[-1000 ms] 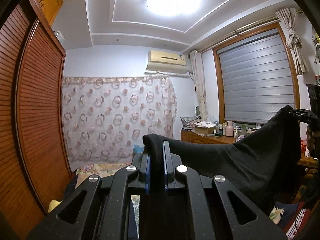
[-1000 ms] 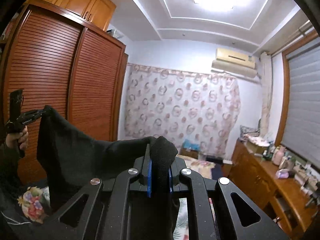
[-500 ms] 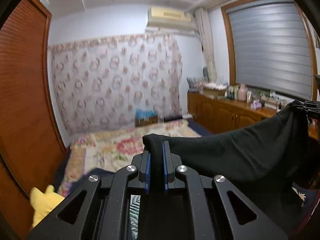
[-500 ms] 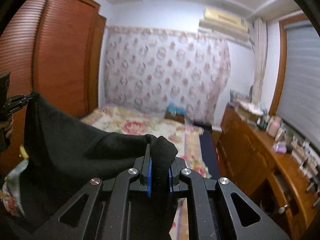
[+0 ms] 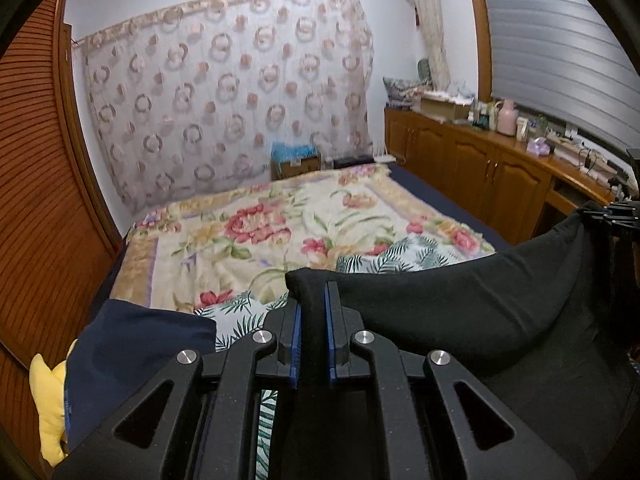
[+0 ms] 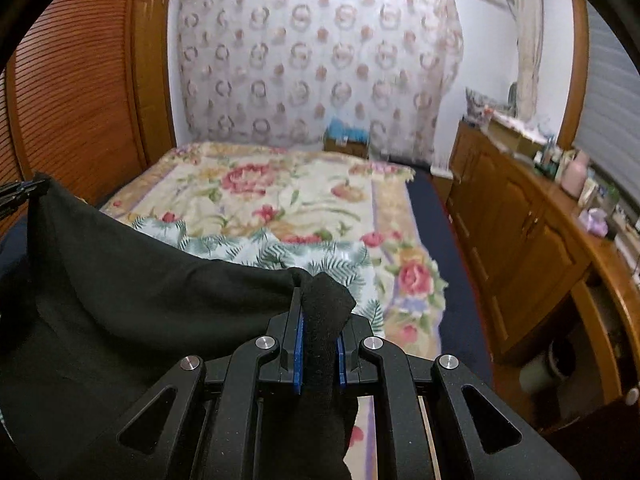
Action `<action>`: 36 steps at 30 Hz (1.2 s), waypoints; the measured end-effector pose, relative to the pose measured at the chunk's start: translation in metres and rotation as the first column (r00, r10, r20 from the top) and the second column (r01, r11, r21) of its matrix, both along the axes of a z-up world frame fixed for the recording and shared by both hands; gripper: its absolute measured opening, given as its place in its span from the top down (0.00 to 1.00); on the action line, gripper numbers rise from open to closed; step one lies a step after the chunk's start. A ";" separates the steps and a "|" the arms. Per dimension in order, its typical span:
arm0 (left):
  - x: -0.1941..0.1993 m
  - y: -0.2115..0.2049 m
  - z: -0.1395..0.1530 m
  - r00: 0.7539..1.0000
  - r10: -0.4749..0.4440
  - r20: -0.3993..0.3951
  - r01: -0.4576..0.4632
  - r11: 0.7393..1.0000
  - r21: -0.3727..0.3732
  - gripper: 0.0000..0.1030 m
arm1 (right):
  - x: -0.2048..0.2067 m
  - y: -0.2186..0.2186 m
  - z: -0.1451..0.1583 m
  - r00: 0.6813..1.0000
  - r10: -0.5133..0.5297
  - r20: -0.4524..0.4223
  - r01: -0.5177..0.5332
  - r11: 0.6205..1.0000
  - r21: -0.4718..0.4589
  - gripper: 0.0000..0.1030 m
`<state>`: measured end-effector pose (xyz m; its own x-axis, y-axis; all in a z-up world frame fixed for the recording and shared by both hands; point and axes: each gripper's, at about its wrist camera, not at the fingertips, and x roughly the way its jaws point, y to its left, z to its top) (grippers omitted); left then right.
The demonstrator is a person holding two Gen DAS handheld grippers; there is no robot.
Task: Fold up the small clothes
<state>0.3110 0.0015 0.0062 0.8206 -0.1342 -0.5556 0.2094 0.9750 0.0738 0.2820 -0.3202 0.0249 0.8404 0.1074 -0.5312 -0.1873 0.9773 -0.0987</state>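
The left gripper [image 5: 313, 312] is pressed together on one corner of a black garment [image 5: 460, 320], a soft matte knit bunched between blue pads [image 5: 296, 344]. From there the cloth is stretched in a sagging band to the right, where its other corner is pinched by the right gripper [image 6: 320, 320], seen small at the right edge of the left view [image 5: 618, 216]. In the right view the cloth corner is wadded into a rounded lump over the closed fingers, and the far end is carried off to the left gripper at the frame's left edge [image 6: 20, 192]. The garment's long axis is thus laid left to right between the two grippers, held above the near end of the bed [image 5: 460, 204]. Its lower part is cut off by the black gripper bodies, so its full shape cannot be made out. Beneath it a floral blanket [image 5: 280, 232], a leaf-print fabric [image 6: 280, 252] and a navy cloth [image 5: 132, 344] are spread. A patterned curtain [image 6: 320, 52] is hung at the far wall.
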 end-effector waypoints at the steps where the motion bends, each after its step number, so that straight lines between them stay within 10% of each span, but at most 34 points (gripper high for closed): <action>1: 0.003 -0.002 -0.003 1.000 -0.004 -0.009 0.004 1.000 0.004 0.90 | 0.006 0.001 -0.002 1.000 0.002 -0.016 -0.002 1.000 0.008 0.88; 6: 0.015 -0.006 -0.013 0.996 -0.026 -0.081 0.027 1.000 0.009 0.78 | 0.008 -0.034 0.016 0.998 0.016 -0.064 -0.014 0.999 0.035 0.85; 13: -0.010 0.002 -0.012 0.994 -0.062 -0.085 0.059 0.998 -0.038 0.41 | -0.010 -0.038 0.021 0.998 0.011 -0.061 -0.008 0.999 0.052 0.37; 16: -0.021 0.006 -0.015 0.992 -0.073 -0.105 0.065 0.995 -0.070 0.25 | -0.026 -0.037 0.019 0.998 0.007 -0.057 -0.002 0.996 0.086 0.36; 36: -0.083 -0.008 -0.078 0.965 -0.046 -0.260 0.019 0.994 -0.107 0.24 | -0.100 -0.057 -0.041 0.967 -0.067 -0.247 0.118 0.973 0.199 0.36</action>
